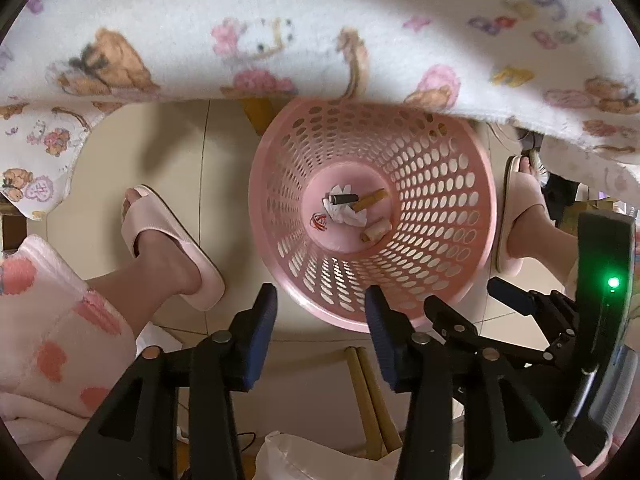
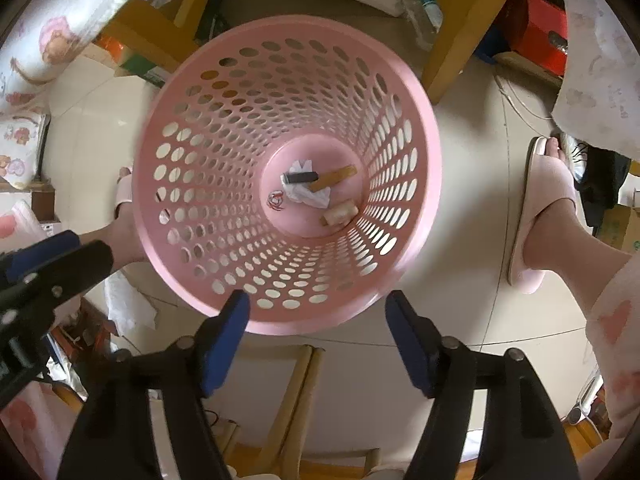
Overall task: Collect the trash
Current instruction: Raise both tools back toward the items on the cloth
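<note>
A pink perforated waste basket [image 1: 436, 184] [image 2: 224, 128] stands on the floor below both grippers. At its bottom lie a crumpled white tissue [image 1: 345, 216] [image 2: 310, 197], a black cylinder [image 1: 343, 199] [image 2: 300, 178], a tan stick [image 1: 370, 200] [image 2: 334, 178], a beige roll [image 1: 376, 231] [image 2: 340, 213] and a red-white scrap [image 1: 319, 222] [image 2: 275, 201]. My left gripper [image 1: 320, 304] is open and empty above the basket's near rim. My right gripper [image 2: 318, 312] is open and empty above the near rim; it also shows in the left wrist view [image 1: 464, 300].
A patterned white blanket [image 1: 280, 32] hangs over the basket's far side. The person's feet in pink slippers [image 1: 176, 248] [image 2: 540, 216] flank the basket. Wooden furniture legs [image 2: 460, 28] and boxes [image 2: 544, 36] stand beyond. A wooden chair frame [image 2: 296, 400] lies below the grippers.
</note>
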